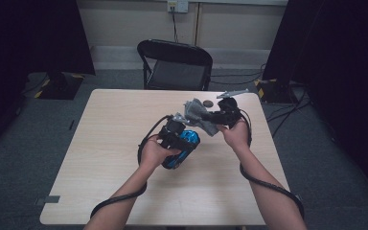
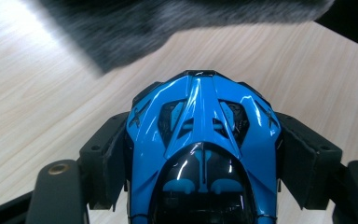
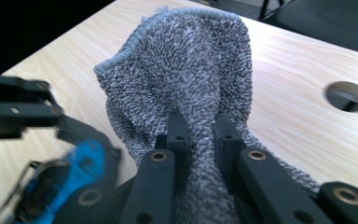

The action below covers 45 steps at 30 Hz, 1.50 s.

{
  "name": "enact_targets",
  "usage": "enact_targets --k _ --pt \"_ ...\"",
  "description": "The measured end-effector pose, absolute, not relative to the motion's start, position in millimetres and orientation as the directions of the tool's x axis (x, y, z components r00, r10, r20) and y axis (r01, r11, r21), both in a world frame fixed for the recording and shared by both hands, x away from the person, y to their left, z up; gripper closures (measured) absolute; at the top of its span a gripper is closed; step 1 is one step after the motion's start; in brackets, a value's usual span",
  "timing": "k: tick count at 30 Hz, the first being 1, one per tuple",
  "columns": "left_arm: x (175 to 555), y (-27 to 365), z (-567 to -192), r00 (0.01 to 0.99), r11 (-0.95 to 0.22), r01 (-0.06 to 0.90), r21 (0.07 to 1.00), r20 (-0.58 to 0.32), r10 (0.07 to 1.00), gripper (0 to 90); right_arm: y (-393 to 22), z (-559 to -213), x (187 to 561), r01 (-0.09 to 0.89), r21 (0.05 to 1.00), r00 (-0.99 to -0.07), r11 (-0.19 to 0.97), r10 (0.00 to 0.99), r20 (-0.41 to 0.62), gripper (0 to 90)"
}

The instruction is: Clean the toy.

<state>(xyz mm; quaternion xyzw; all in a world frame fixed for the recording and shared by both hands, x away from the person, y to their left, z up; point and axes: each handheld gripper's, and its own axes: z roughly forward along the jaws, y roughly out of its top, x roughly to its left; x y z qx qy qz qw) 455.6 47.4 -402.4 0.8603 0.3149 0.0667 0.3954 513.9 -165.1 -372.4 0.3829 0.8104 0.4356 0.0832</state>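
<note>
- The blue toy car is sitting between the left gripper's jaws, which are pressing on both of its flanks — it is being held just above the table, near the middle.
- The right gripper is pinching a fold of the grey cloth; its jaws are standing narrow, with only the bunched towelling between them.
- In the high view the cloth is hanging just beside the car, up and to its right, so the wiping looks about to start.
- To do it well, I'd say: bring the loose end flat onto the glossy top, stroke along the body, and keep the car's grip steady — it could twist in the jaws.
- Behind the table, a black chair is standing well clear.
</note>
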Motion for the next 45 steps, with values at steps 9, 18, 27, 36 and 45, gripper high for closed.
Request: enact_targets --k 9,18,27,36,45 --pt "461.7 56.1 -405.9 0.767 -0.447 0.511 0.734 -0.155 0.623 26.3 -139.9 -383.6 510.2 0.545 0.737 -0.738 0.4 0.646 0.195 81.2" --pt "464.4 65.5 -409.1 0.754 -0.445 0.513 0.734 -0.138 0.642 26.3 -140.9 -389.7 505.8 0.551 0.717 -0.757 0.427 0.618 0.213 81.1" --pt "467.6 70.6 -407.3 0.734 -0.43 0.52 0.738 -0.129 0.666 26.4 -150.2 -388.4 497.6 0.539 0.727 -0.767 0.425 0.605 0.215 81.1" --pt "476.6 81.2 -408.2 0.702 -0.419 0.54 0.73 -0.117 0.702 26.4 -154.3 -392.2 490.5 0.534 0.725 -0.781 0.435 0.583 0.226 81.1" --pt "483.8 90.8 -408.5 0.667 -0.394 0.559 0.729 -0.113 0.736 26.4 -151.8 -397.5 482.5 0.52 0.723 -0.801 0.456 0.555 0.225 81.0"
